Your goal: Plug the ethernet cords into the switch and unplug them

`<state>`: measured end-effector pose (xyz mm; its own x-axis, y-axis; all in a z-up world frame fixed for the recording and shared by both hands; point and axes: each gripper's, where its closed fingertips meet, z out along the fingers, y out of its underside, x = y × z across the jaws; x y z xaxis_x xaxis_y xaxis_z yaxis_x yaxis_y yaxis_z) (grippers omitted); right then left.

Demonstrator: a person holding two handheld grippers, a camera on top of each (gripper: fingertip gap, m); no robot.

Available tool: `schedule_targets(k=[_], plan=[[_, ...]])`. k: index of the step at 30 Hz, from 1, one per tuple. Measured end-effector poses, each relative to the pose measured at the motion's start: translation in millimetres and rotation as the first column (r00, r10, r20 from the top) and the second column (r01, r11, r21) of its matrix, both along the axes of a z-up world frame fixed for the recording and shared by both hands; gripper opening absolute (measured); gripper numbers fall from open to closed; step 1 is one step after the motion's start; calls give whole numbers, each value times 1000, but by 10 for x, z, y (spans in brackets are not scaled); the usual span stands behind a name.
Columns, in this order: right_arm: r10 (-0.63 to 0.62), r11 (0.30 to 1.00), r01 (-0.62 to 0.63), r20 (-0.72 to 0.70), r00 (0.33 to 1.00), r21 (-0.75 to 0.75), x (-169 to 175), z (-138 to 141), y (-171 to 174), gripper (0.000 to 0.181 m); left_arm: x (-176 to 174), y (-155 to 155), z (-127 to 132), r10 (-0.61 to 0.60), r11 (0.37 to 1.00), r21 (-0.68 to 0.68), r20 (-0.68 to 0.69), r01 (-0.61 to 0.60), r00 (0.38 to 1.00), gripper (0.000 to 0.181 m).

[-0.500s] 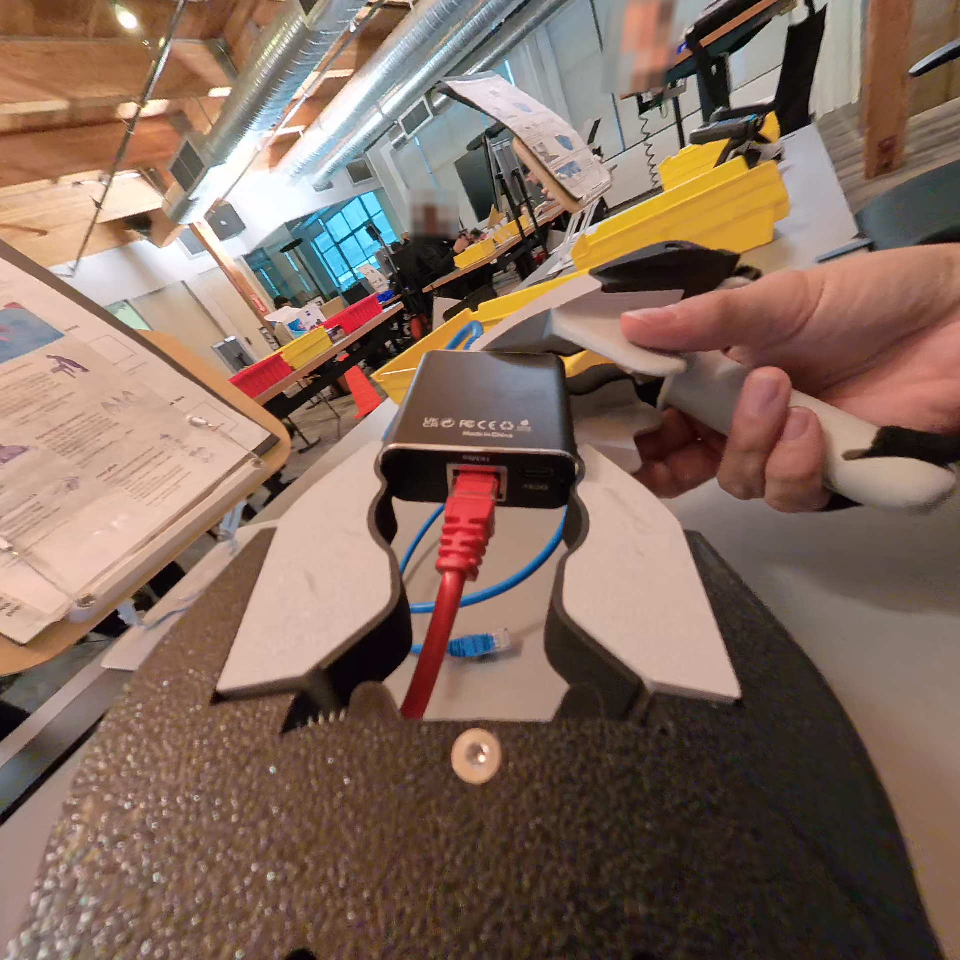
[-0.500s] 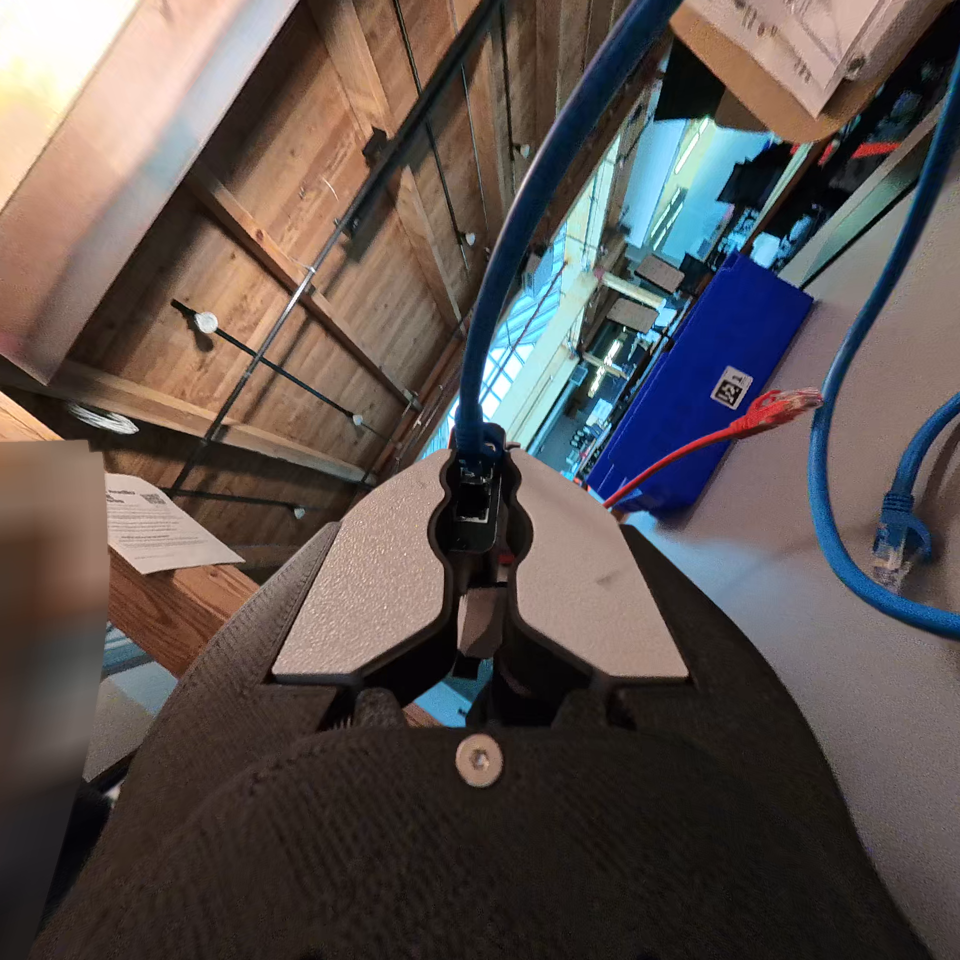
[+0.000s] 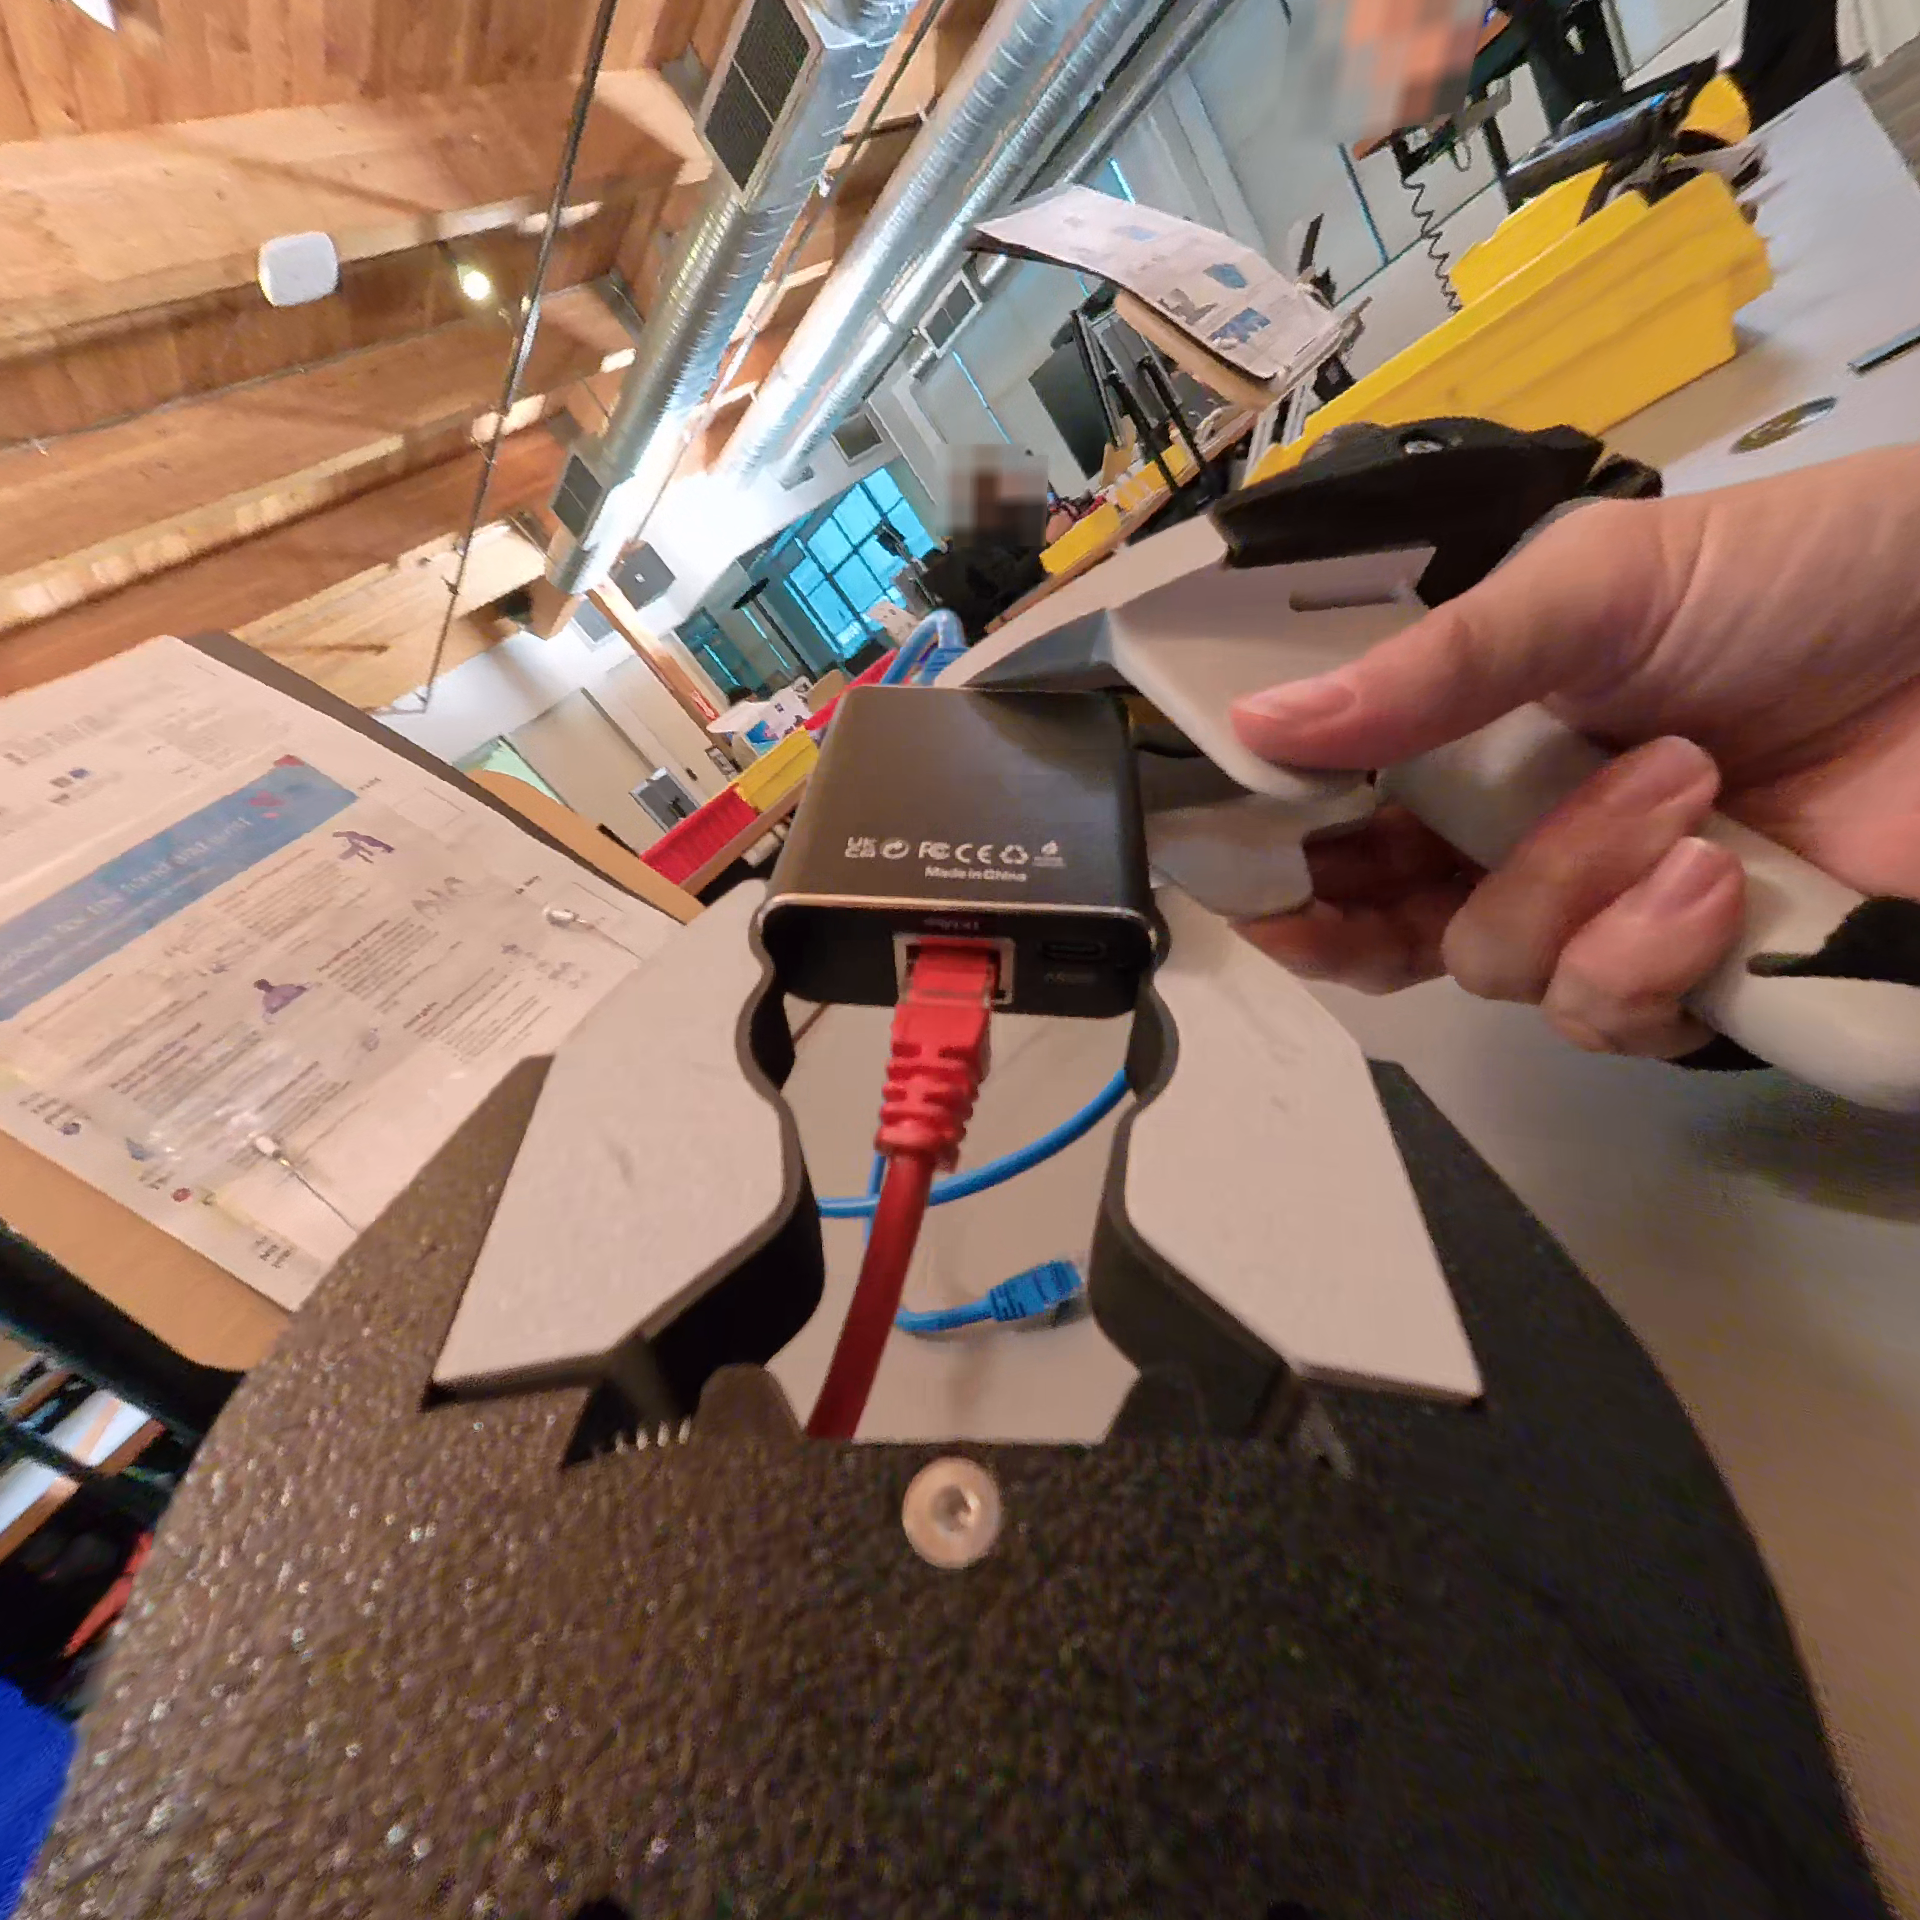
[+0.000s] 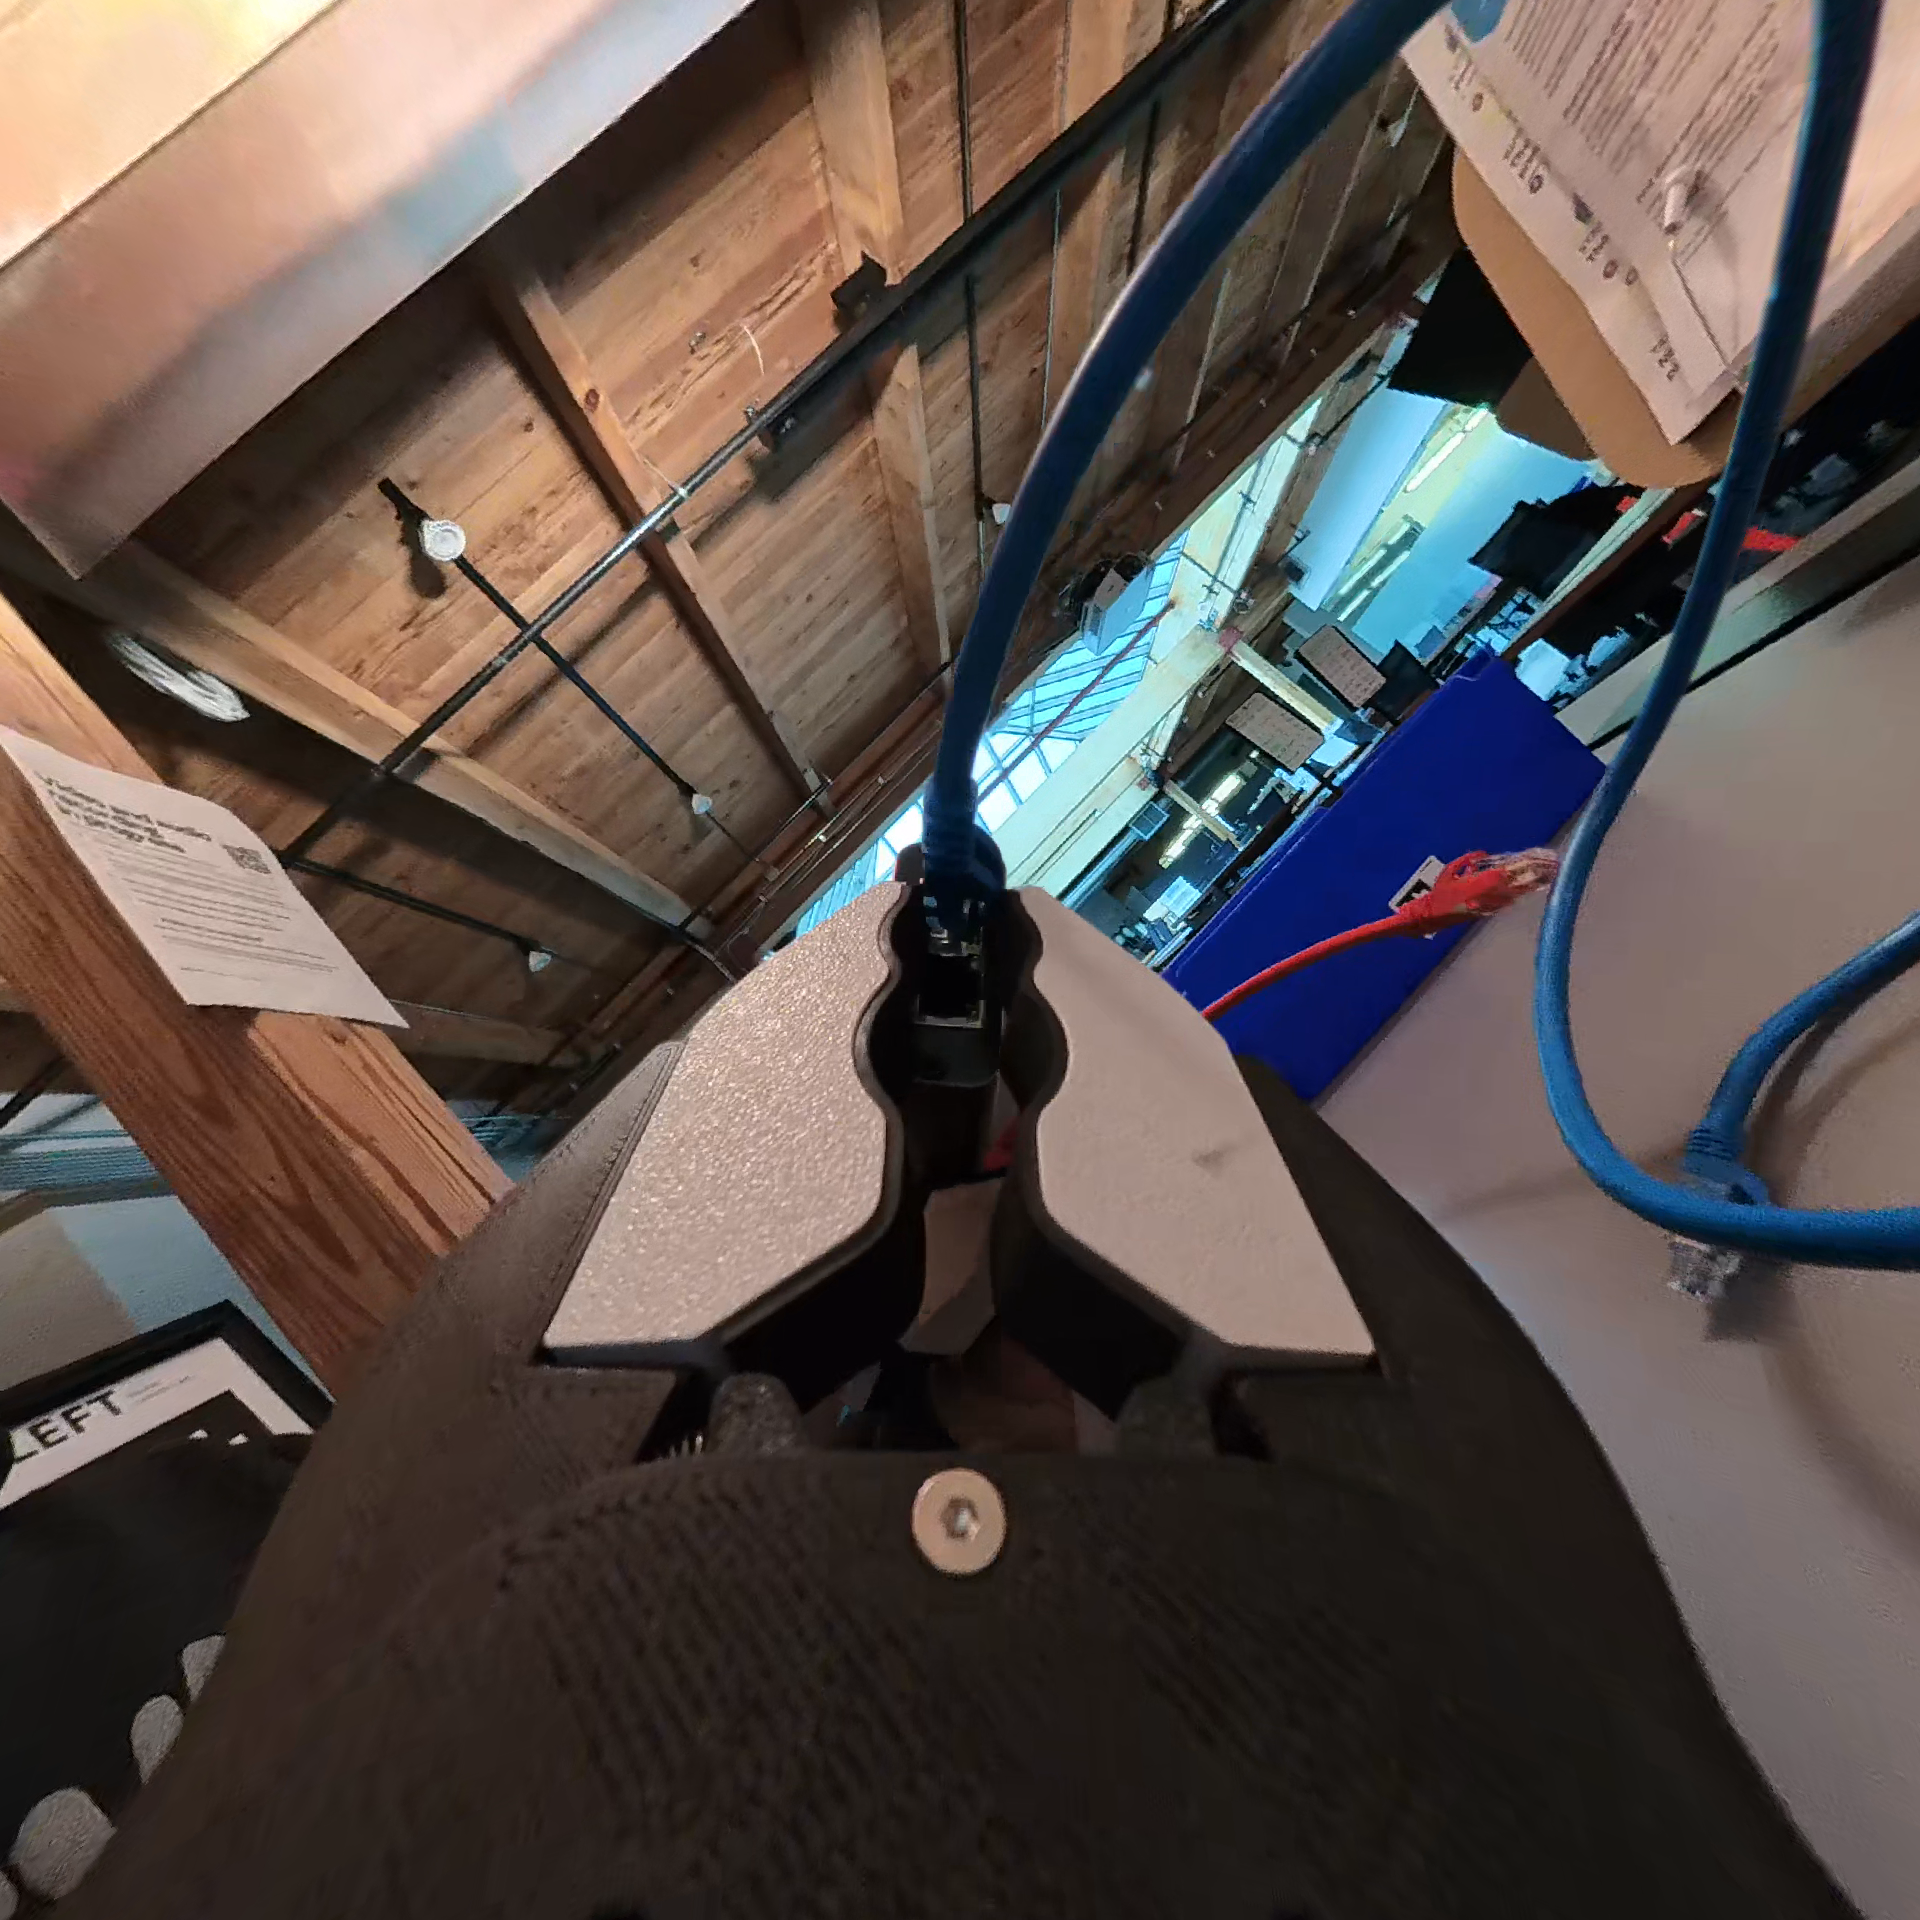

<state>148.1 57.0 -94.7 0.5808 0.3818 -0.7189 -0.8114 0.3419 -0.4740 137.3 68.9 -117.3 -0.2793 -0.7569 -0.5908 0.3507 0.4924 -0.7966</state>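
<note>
The switch (image 3: 961, 821) is a small black box with rounded edges, lifted off the table and tilted, its port face toward the left wrist camera. A red ethernet cord (image 3: 904, 1153) is plugged in its port and hangs down. The other red plug (image 4: 1481, 883) is free above the table edge. A blue ethernet cord (image 4: 1049, 540) rises in a loop from the far end of the switch; one blue plug (image 3: 1034, 1304) lies loose on the table.
</note>
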Motion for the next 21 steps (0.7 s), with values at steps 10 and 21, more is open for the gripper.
schedule_targets(k=[10, 21], plan=[[8, 1000, -5, 137, 991, -23, -27, 93, 43, 14, 18, 41, 35, 77, 997, -28, 73, -75, 994, 62], [-16, 999, 23, 147, 989, -43, 29, 105, 70, 13, 72, 39, 12, 120, 986, -118, 10, -118, 993, 62]])
